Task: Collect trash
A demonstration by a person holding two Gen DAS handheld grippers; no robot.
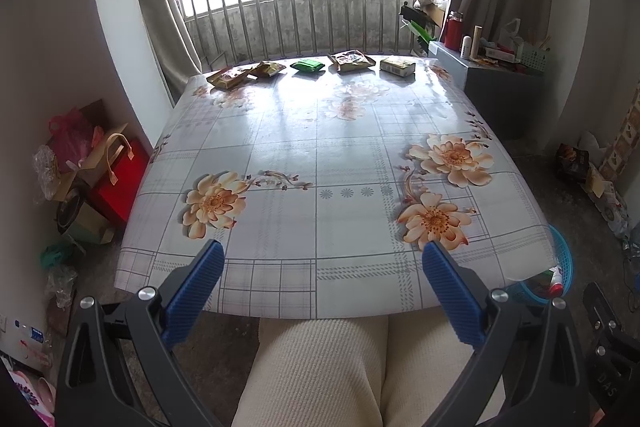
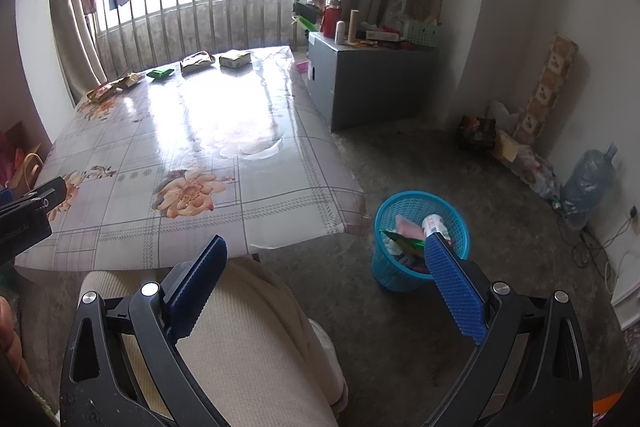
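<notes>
Several snack wrappers lie in a row along the far edge of the flowered table: a brown wrapper, a yellow-brown one, a green packet, a tan bag and a pale box-like pack. The same row shows in the right wrist view, with the green packet and pale pack. A blue mesh bin with trash inside stands on the floor off the table's right near corner. My left gripper is open over the near table edge. My right gripper is open and empty, above the floor beside the bin.
A person's cream-trousered legs sit under the near edge. A grey cabinet with bottles stands right of the table. Bags and a red box crowd the left floor. Clutter and a water jug line the right wall.
</notes>
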